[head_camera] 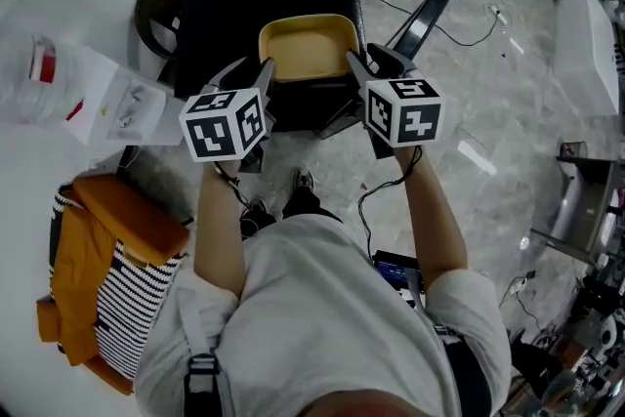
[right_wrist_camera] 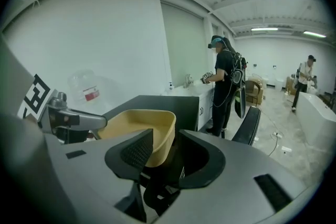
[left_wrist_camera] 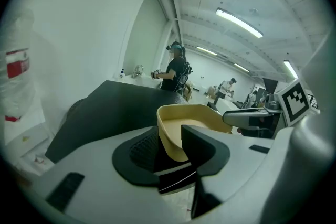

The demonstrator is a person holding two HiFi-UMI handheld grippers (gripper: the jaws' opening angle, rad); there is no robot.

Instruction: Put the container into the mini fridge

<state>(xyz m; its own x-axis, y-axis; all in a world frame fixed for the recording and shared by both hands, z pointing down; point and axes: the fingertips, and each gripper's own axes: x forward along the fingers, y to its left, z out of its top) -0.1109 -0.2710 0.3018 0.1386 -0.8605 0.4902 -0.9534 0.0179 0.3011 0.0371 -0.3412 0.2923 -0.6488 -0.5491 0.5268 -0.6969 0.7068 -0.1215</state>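
Though two claws (left claw (head_camera: 247, 75), right claw (head_camera: 375, 65)) flank one yellow container (head_camera: 308, 49), both gape apart.

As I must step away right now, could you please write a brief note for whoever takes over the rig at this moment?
Left gripper: open, its jaws either side of the yellow container's near wall, not pressing on it.
Right gripper: open, its jaws astride the opposite wall in the same way.
Container: empty, apparently at the front edge of the black mini fridge's top.
Done: both grippers are lined up on the container.
Left: close on the walls, lift, and set it inside the fridge. The pictures do not show whether the door is open.
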